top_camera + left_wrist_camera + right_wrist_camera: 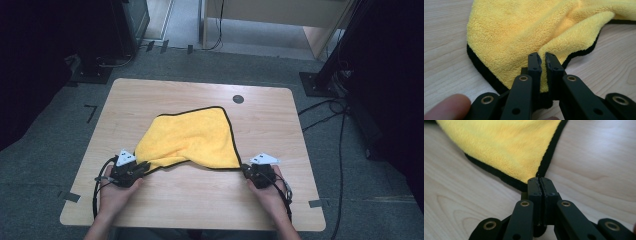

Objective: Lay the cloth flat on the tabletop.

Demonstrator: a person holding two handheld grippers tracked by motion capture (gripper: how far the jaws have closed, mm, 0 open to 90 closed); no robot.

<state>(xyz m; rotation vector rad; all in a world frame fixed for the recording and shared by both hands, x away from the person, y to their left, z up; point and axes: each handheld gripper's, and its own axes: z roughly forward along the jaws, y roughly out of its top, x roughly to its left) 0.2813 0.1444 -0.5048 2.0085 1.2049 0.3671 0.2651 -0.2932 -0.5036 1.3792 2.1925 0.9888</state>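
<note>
On the wooden table (200,200) we see a yellow cloth (192,137) with a black hem, lying rumpled near the middle and spreading toward the near edge. From the cloth's centre, the left gripper (145,167) sits at about 8 o'clock and the right gripper (247,172) at about 4 o'clock, each at a near corner of the cloth. In the left gripper view we find its jaws clenched on a bunched fold of the cloth (524,37), with yellow pile squeezed between the pads. In the right gripper view the jaws are pressed tight together on the black-hemmed corner of the cloth (509,150). At 12 o'clock beyond the cloth, we note a small dark round spot (238,99) on the tabletop.
</note>
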